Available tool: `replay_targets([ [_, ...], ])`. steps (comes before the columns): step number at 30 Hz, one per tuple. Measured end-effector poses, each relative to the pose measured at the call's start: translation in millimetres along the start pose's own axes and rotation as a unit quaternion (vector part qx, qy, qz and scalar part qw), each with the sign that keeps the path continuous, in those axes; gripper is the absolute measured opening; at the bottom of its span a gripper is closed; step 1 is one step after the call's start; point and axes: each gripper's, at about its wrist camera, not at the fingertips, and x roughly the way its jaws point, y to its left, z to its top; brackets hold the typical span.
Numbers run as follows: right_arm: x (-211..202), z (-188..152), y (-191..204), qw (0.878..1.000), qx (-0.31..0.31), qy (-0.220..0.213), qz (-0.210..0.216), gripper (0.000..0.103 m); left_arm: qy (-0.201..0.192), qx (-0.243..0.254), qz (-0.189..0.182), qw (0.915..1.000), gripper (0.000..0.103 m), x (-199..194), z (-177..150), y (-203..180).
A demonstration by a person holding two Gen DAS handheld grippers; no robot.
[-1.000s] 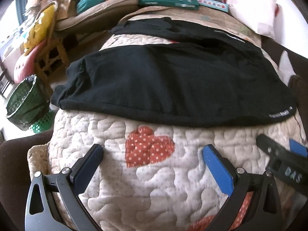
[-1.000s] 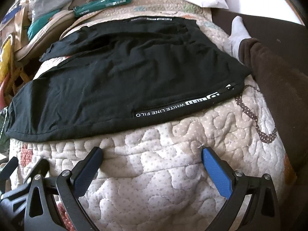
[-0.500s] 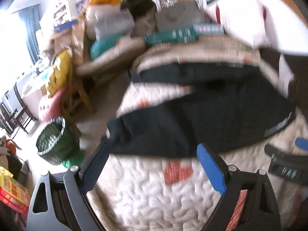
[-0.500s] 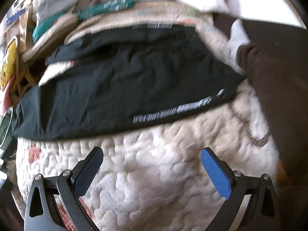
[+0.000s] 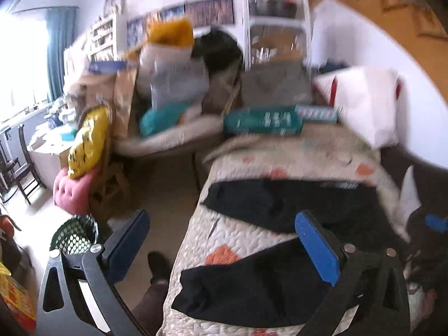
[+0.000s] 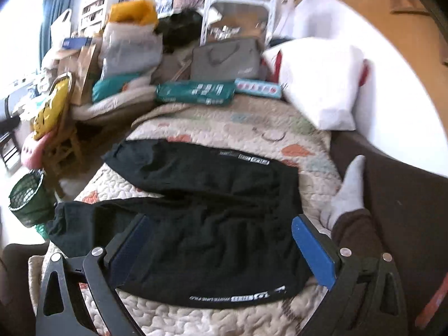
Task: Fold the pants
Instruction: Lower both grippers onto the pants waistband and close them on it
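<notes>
Black pants [image 6: 212, 224] lie spread flat on a quilted bed cover [image 6: 252, 131], legs pointing left and apart, white lettering along the near edge. They also show in the left wrist view [image 5: 252, 282]. My right gripper [image 6: 221, 247] is open and empty, raised above the near leg and waist part. My left gripper [image 5: 224, 247] is open and empty, raised over the left side of the bed by the leg ends. The view is blurred.
A white pillow [image 6: 322, 84] and teal boxes [image 6: 196, 92] lie at the bed's far end. A socked foot [image 6: 350, 184] rests at the right. A green basket [image 6: 25, 198], wooden chair [image 5: 106, 184] and piled bags stand left of the bed.
Both grippers have lifted and tilted up from the quilt, so the room shows. The left one has swung toward the leg ends. The pants have not moved.
</notes>
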Motion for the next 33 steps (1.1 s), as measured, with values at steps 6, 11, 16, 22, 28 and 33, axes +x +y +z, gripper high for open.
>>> replay_targets([
  [6, 53, 28, -45, 0.998, 0.031, 0.056, -0.003, 0.100, 0.123, -0.044, -0.064, 0.9893, 0.103, 79, -6, 20],
  [11, 107, 51, -78, 0.991, 0.072, 0.110, 0.000, 0.099, 0.182, -0.103, -0.137, 0.9683, 0.103, 130, -8, 42],
  [16, 170, 72, -92, 0.988, 0.061, 0.142, -0.008, 0.096, 0.188, -0.067, -0.120, 0.9724, 0.101, 191, 11, 43],
  [22, 225, 88, -95, 0.986, 0.079, 0.146, -0.010, 0.096, 0.236, -0.096, -0.122, 0.9592, 0.059, 304, 26, 54],
  [28, 272, 97, -89, 0.985, 0.070, 0.156, 0.019, 0.096, 0.252, -0.118, -0.099, 0.9554, 0.059, 393, 26, 63],
  [33, 309, 116, -94, 0.985, 0.072, 0.150, 0.043, 0.096, 0.275, -0.099, -0.110, 0.9499, 0.061, 433, 24, 55],
])
